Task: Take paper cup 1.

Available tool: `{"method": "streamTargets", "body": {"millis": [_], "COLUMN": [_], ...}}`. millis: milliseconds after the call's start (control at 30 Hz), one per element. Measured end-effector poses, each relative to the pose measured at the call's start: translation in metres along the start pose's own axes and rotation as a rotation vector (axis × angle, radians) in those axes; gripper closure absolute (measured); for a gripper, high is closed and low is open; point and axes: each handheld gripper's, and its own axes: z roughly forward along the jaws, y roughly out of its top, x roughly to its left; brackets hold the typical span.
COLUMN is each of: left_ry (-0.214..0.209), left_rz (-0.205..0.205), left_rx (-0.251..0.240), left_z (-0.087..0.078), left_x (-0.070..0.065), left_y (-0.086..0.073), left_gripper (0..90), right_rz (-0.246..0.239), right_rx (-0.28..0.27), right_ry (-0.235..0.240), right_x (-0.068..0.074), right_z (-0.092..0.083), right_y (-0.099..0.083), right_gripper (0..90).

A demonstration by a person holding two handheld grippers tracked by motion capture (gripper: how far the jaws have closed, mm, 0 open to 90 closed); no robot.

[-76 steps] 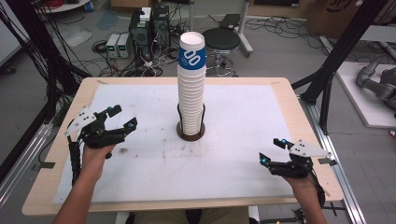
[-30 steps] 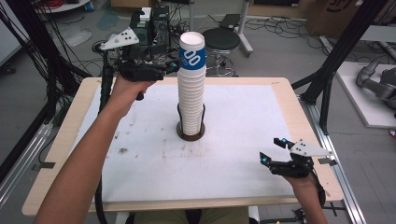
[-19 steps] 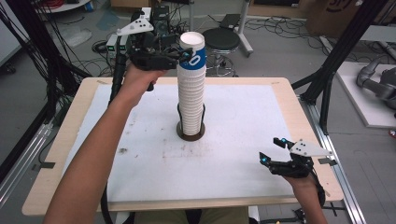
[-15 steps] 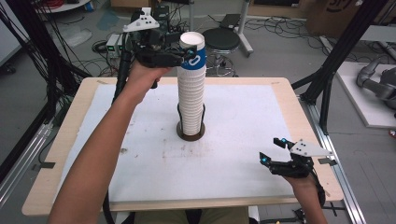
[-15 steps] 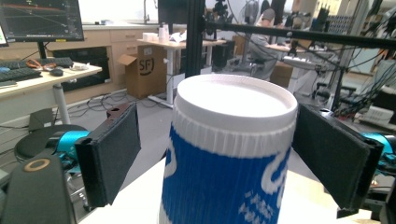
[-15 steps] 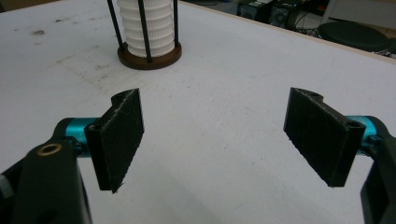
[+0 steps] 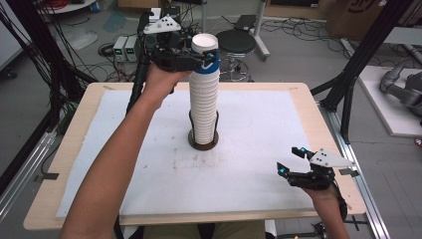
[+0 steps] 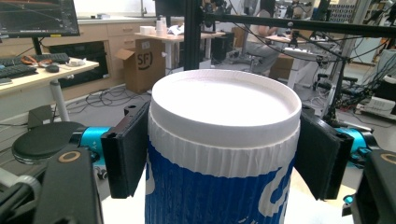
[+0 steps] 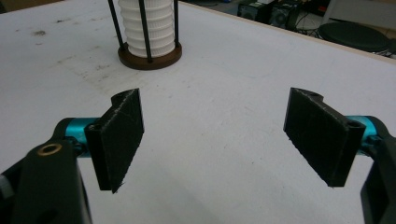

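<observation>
A tall stack of white ribbed cups (image 7: 204, 104) stands in a brown round holder with black rods (image 7: 203, 143) at the middle of the white mat (image 7: 259, 124). The top cup (image 7: 205, 56) has a blue printed band. My left gripper (image 7: 205, 59) is held level at the top of the stack; its jaws have just been closing and its pads (image 8: 125, 154) now press both sides of the top cup (image 8: 224, 140). My right gripper (image 7: 291, 160) rests low at the front right of the mat, open with nothing between its pads (image 9: 120, 135). From there the holder (image 9: 149, 55) stands farther off.
The wooden table edge (image 7: 69, 144) frames the mat. A black stool (image 7: 238, 42) and electronics boxes (image 7: 127, 47) sit on the floor behind the table. A black frame post (image 7: 348, 94) stands at the table's right rear corner.
My left hand rose from the table's left side to the top of the stack, and its jaws closed onto the top cup. The right gripper stayed where it was.
</observation>
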Motion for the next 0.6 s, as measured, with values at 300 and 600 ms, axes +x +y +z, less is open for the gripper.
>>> {"method": "streamTargets", "body": {"millis": [300,600], "left_ry": [-0.002,0.011], "left_rz": [-0.005,-0.025], "left_rx": [-0.042,-0.117], "left_z": [-0.005,-0.019], "left_x": [-0.002,-0.001], "left_y": [0.014,0.034], "left_gripper": [27.5,28.1], "right_rz": [0.001,0.002], "right_rx": [0.002,0.002], "right_ry": [0.003,0.006], "right_x": [0.001,0.001], "right_z": [0.000,0.000], "right_y": [0.000,0.000], "right_gripper": [20.5,20.5]}}
